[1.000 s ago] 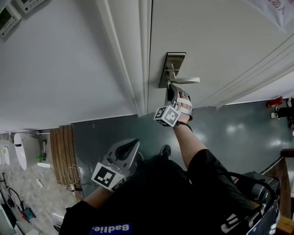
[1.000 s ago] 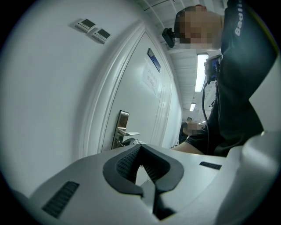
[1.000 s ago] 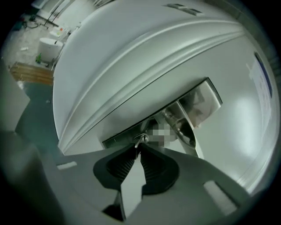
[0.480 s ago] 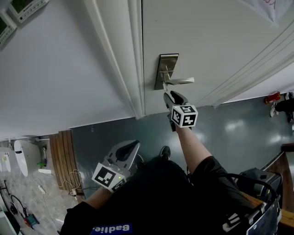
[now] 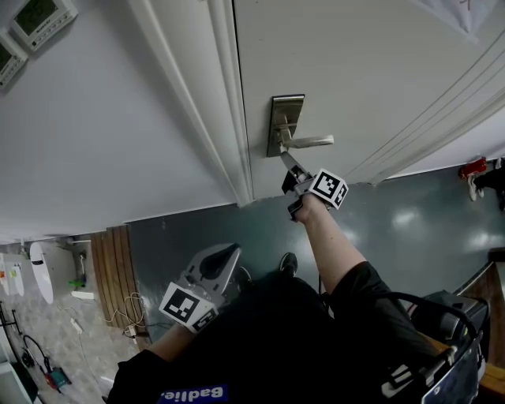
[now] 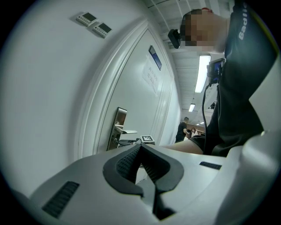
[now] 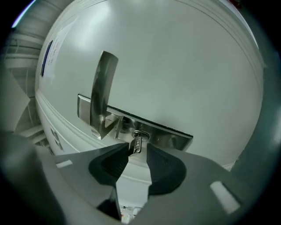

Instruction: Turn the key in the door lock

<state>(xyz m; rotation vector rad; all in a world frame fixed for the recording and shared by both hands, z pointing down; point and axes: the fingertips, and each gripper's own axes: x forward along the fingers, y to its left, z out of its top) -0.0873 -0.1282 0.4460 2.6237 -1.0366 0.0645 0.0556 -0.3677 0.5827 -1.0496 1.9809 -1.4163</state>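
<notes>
A steel lock plate [image 5: 286,118] with a lever handle [image 5: 312,142] sits on the white door [image 5: 379,71]. My right gripper [image 5: 289,168] reaches level to the plate just below the handle. In the right gripper view the key [image 7: 137,143] sticks out of the keyhole in the lock plate [image 7: 169,136], beside the lever handle [image 7: 102,88]. It lies between the tips of my right gripper [image 7: 137,151]. The jaws are closing, with small gaps still showing beside the key. My left gripper [image 5: 227,252] hangs low by the person's body, shut and holding nothing, also shown as my left gripper [image 6: 139,148].
The white door frame [image 5: 225,102] runs left of the lock. Two wall control panels [image 5: 35,20] are at the upper left. A wooden slatted board [image 5: 114,268] and cables lie on the floor at left, a red object [image 5: 472,168] at right. People stand far off [image 6: 182,129].
My right gripper let go of the key, drew back slightly and rolled far around, its marker cube swinging from left to right. Its jaws came apart. The left gripper stayed put.
</notes>
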